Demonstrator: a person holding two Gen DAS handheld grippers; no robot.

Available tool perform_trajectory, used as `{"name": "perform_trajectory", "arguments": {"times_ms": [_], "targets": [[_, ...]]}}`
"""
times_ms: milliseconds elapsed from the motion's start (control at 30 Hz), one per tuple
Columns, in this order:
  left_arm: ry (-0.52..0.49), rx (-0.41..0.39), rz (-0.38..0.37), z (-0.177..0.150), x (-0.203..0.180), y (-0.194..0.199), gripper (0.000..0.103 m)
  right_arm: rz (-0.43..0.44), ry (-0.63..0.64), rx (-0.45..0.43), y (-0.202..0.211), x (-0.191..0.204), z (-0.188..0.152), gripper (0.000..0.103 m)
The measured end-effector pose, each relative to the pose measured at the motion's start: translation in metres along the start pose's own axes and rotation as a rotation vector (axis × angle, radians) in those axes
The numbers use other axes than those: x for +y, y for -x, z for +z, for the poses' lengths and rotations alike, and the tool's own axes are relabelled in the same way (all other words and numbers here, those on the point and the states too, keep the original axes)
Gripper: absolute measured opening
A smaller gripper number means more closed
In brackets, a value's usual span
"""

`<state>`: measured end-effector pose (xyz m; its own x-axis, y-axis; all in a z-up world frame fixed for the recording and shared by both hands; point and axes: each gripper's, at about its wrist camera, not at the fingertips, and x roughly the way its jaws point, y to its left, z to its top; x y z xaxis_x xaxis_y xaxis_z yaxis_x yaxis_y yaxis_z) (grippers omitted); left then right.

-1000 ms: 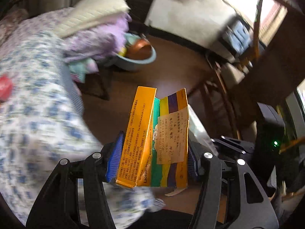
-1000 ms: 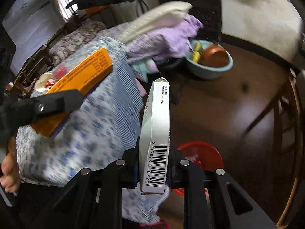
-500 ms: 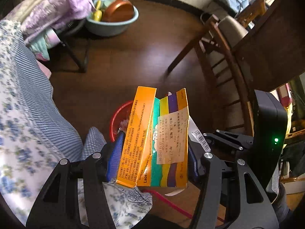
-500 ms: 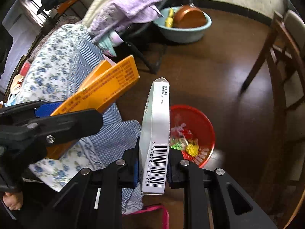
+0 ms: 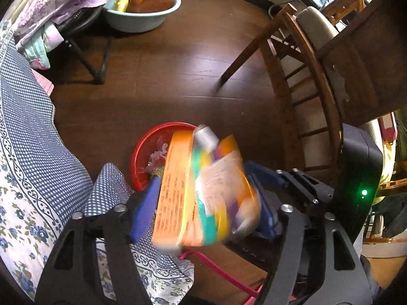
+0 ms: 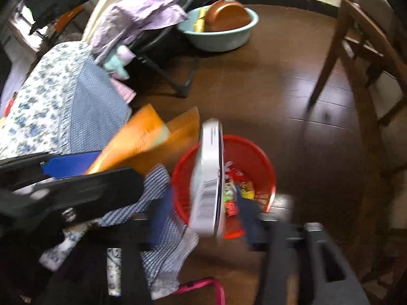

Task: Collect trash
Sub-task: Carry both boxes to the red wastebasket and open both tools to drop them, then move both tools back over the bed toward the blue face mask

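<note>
The left gripper points steeply down and its jaws are opening. The orange carton, a flattened box with green, yellow and purple bands and a pale paper label, lies blurred between the blue pads; the left pad is at its orange side, the right pad stands clear of its edge, so nothing presses on it. Its upper end tips toward the red basket on the floor just beyond the jaws.

The right gripper also points down with its jaws opening. The white box, narrow edge toward the camera and barcode low on it, stands blurred in the gap, apart from both dark pads, over the near left rim of the red basket. Coloured wrappers lie inside the basket.

In the right wrist view the left gripper reaches in from the left, the orange carton sticking out past its blue pad toward the basket's left rim.

A blue floral cloth hangs at the left, its corner beside the basket. Farther off on the dark wooden floor sit a pale green basin and a wooden chair.
</note>
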<state>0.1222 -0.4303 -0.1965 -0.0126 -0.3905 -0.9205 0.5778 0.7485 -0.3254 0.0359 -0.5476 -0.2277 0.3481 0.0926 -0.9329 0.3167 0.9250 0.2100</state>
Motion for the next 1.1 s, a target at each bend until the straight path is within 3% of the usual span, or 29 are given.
{"name": "perform_trajectory", "arguments": {"times_ms": [400,600,833,1100], "targets": [[0.039,-0.06,0.01,0.002,0.009,0.029,0.072,-0.042,0.003,-0.022,0.029,-0.004,0.007,0.06],[0.043,-0.161,0.027,0.002,0.007,0.072,0.072,-0.056,0.011,-0.081,0.063,0.009,0.017,0.067],[0.073,-0.335,0.084,-0.003,0.024,0.142,0.079,-0.051,0.053,-0.179,0.103,0.052,0.033,0.08],[0.232,-0.44,0.114,-0.028,0.092,0.204,0.085,-0.009,0.117,-0.225,0.123,0.125,0.042,0.085]]}}
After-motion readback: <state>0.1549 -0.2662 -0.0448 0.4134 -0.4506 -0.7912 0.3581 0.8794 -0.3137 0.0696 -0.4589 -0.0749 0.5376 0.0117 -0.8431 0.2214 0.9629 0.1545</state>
